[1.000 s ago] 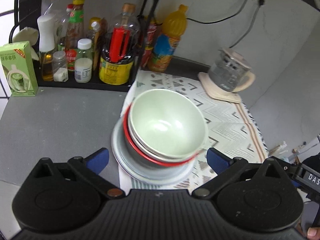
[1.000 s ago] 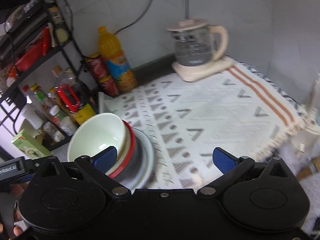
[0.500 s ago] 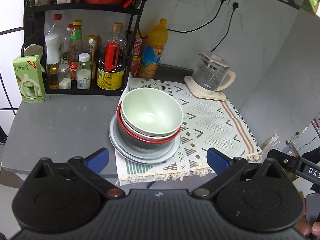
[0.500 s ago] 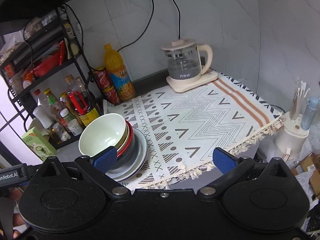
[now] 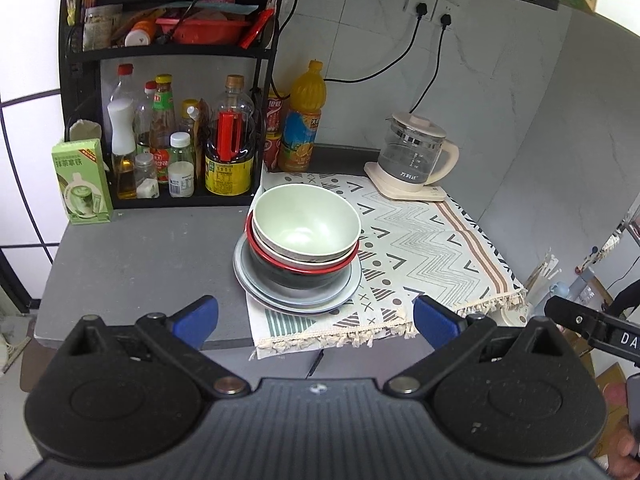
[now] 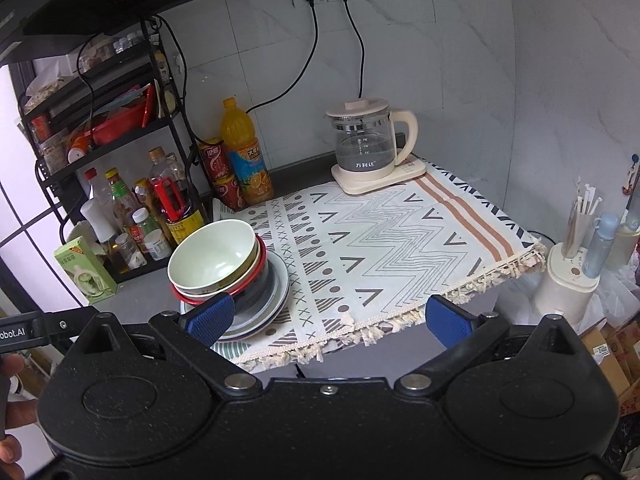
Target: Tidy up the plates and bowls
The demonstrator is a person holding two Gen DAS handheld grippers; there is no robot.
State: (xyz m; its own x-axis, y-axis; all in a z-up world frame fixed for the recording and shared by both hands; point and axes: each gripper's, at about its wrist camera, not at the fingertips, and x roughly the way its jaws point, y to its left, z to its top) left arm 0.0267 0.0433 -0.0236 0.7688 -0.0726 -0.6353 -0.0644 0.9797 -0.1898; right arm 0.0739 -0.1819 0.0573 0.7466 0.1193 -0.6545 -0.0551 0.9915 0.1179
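A stack of dishes stands at the left edge of the patterned mat [image 5: 424, 240]. On top is a pale green bowl [image 5: 306, 222], nested in a cream bowl and a red-rimmed dark bowl [image 5: 298, 276], all on grey plates [image 5: 256, 284]. The green bowl also shows in the right wrist view [image 6: 212, 258], with the plates [image 6: 280, 284] under it. My left gripper [image 5: 316, 320] is open and empty, held back from the counter's front edge. My right gripper [image 6: 328, 318] is open and empty, also off the counter, to the right of the stack.
A black rack [image 5: 168, 128] of sauce bottles stands at the back left, with a green carton [image 5: 80, 182] beside it. An orange juice bottle [image 5: 302, 120] and a glass kettle [image 5: 414, 156] stand at the back. A white utensil holder [image 6: 572, 276] sits off the counter's right edge.
Both grippers have pulled back and up from the stack, which now looks smaller and farther away. Both stayed open. The stack has not moved.
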